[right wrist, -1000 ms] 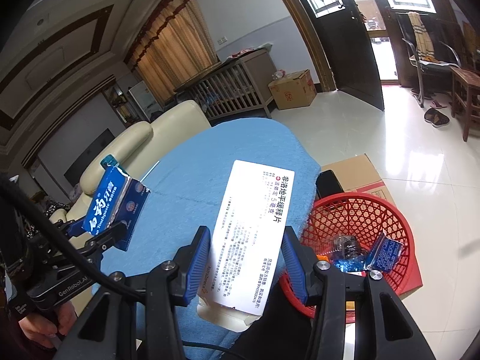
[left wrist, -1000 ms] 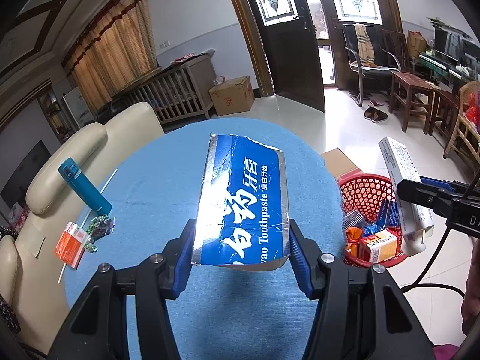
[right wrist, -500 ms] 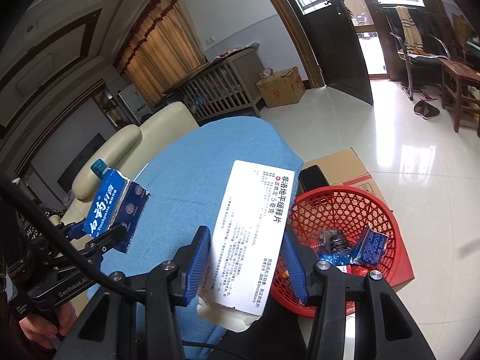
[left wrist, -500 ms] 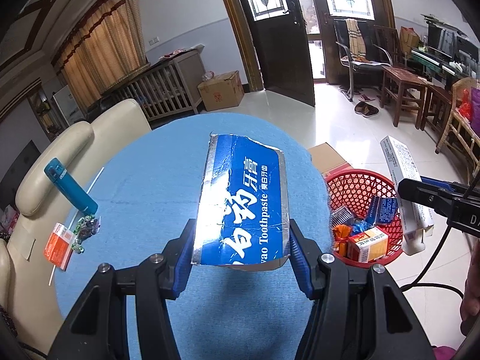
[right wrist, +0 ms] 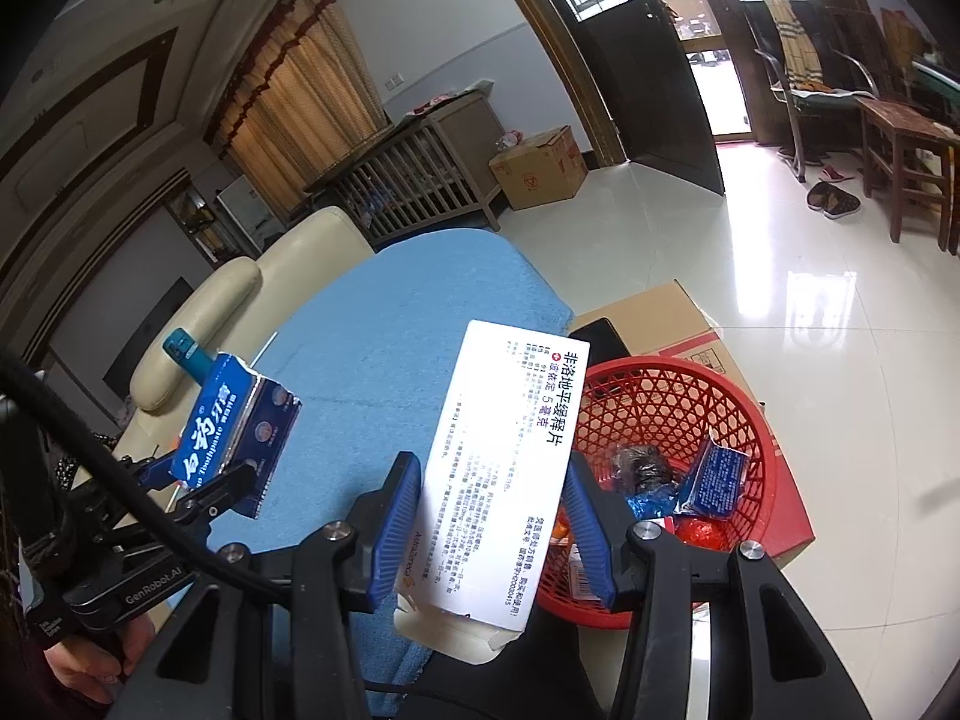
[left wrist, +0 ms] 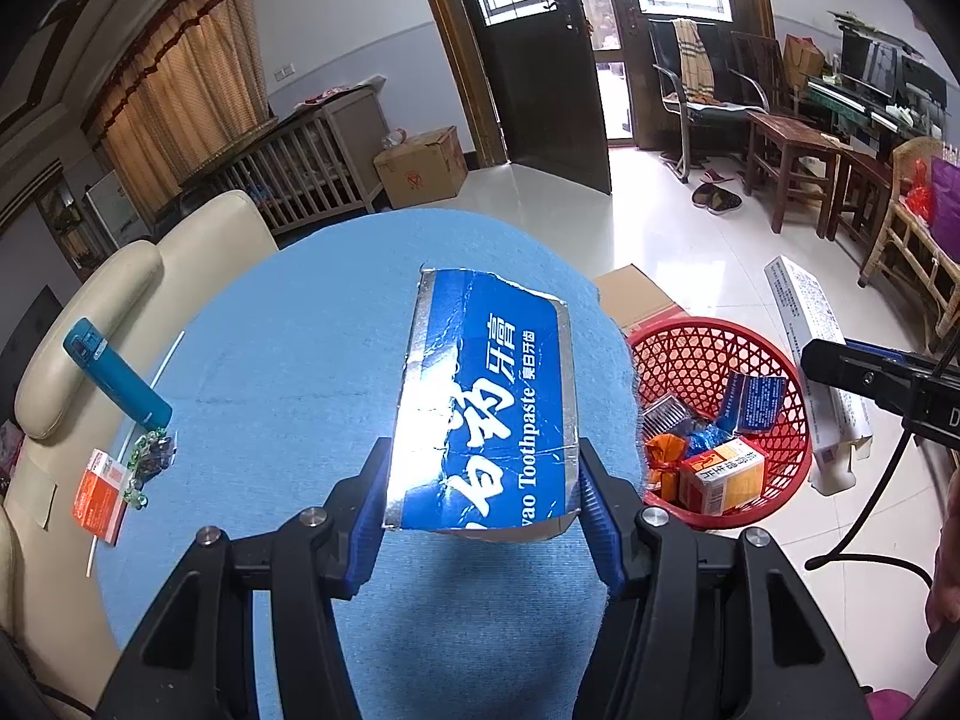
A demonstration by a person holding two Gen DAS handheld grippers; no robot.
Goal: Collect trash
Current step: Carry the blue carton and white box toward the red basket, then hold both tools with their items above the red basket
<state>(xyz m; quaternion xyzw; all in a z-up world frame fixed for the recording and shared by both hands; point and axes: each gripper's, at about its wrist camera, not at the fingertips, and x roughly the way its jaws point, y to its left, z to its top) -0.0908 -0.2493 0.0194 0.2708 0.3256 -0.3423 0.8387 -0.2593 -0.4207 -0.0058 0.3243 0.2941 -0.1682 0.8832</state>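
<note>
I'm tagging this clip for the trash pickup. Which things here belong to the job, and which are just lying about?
Part of the job:
- toothpaste box, in the left gripper
- white medicine box, in the right gripper
- red basket

Lying about:
- cardboard carton
- slippers
- wooden crib

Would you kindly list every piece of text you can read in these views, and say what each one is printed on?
"Toothpaste", after a cut-off "...vao", with large white Chinese characters: blue toothpaste box in the left gripper.
"AstraZeneca" and "5": white medicine box in the right gripper; its fine print is too small.
"GenRobot.AI": left gripper body, right wrist view.
Boxes in the red basket: unreadable.
</note>
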